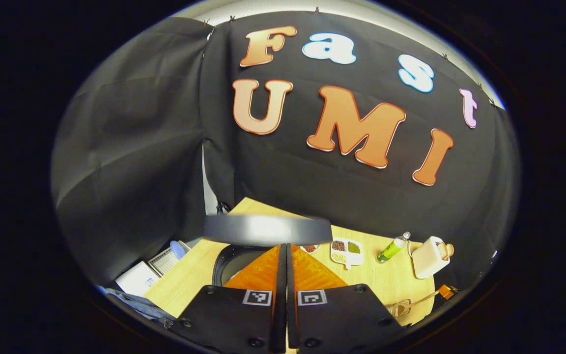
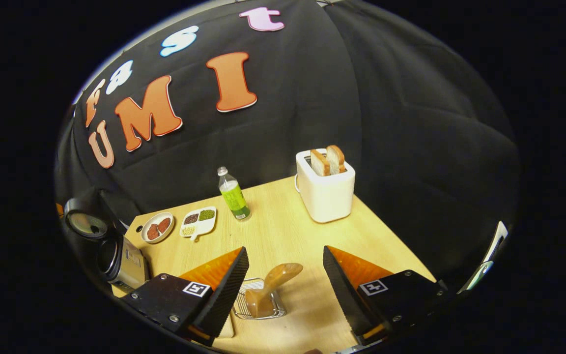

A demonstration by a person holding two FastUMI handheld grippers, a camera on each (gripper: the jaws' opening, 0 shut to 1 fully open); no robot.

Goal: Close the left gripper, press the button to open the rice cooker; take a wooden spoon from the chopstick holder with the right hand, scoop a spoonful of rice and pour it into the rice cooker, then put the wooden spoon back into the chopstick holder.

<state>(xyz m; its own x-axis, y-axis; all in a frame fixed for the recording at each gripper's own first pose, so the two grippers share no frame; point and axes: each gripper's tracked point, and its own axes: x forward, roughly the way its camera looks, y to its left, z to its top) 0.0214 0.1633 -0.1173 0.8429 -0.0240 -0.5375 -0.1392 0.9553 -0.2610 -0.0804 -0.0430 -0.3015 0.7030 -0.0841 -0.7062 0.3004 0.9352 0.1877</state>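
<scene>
Here, left gripper (image 1: 285, 265) with jaws pressed together, nothing between them, poised just above the cooker (image 1: 234, 260), whose lid (image 1: 267, 229) stands raised right in front of the tips, dark pot opening visible below it to the left. Beyond on the table (image 1: 376, 280): a divided dish (image 1: 347, 250) of grains, a green bottle (image 1: 392, 248) lying at a slant in this view, a white toaster (image 1: 428, 256) near the far right edge, and a wire holder (image 1: 401, 307) with a wooden handle at the near right. Off the table's left edge, a white box and a small rack, too small to make out. In the right gripper view, right gripper (image 2: 285, 275) with jaws spread wide, holding nothing, hovering over the holder (image 2: 258, 300), which sits low between the two fingers. Spoon (image 2: 275, 280) standing in the holder, tilted, its bowl end up and leaning toward the right finger, touching neither finger. Cooker (image 2: 116, 255) at the left edge of this view, lid (image 2: 84, 221) open and upright. Farther back on the table (image 2: 288, 231): a round plate (image 2: 157, 227) with brown pieces, the divided dish (image 2: 198, 221) just beside it, the bottle (image 2: 234, 194) upright, and the toaster (image 2: 325, 189) with two bread slices sticking out of its slots. Rice container: cannot tell which of the dishes, if any.
</scene>
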